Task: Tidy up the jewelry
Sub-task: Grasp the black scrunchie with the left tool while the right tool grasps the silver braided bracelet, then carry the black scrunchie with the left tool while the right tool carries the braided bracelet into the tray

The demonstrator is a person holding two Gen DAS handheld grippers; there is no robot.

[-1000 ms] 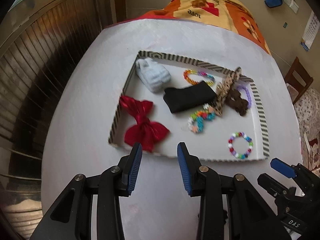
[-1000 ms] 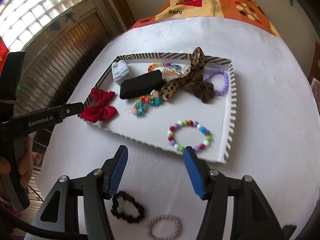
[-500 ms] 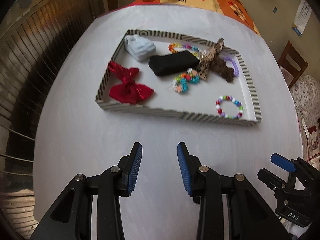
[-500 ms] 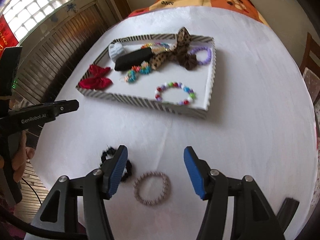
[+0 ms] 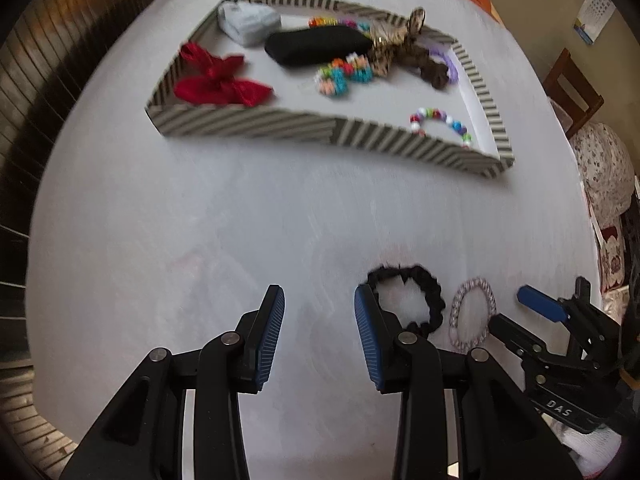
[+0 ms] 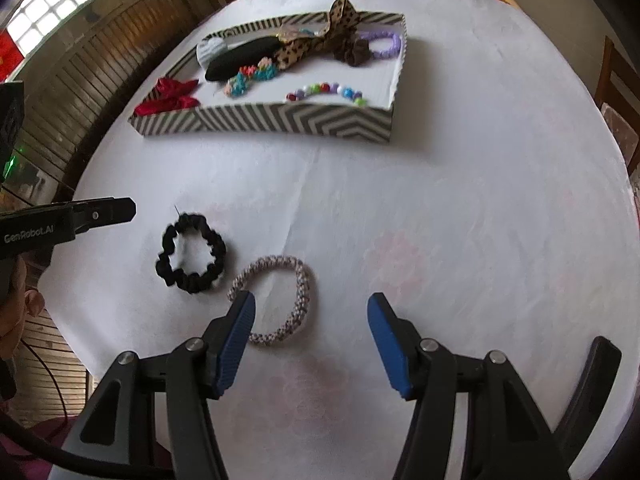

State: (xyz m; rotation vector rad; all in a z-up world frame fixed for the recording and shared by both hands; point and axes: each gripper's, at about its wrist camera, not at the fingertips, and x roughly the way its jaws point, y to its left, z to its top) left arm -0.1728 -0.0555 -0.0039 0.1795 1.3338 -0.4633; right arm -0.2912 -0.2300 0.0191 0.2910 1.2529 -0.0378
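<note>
Lying flat on white tablecloth [image 6: 460, 208]: black scrunchie [image 6: 191, 254] and pink braided hair tie [image 6: 276, 300], just beside each other, well apart from striped tray [image 6: 280, 120]. Holding red bow [image 5: 218, 80], beaded bracelet [image 5: 440, 122], leopard bow [image 6: 320, 42], black pouch [image 5: 316, 44]. Reading "GenRobot.AI" on left gripper [image 5: 318, 338], seen only from right wrist; "DAS" on right gripper [image 6: 310, 338], only from left. Spread wide, both empty; right one's left finger [image 6: 236, 332] overlapping hair tie.
</note>
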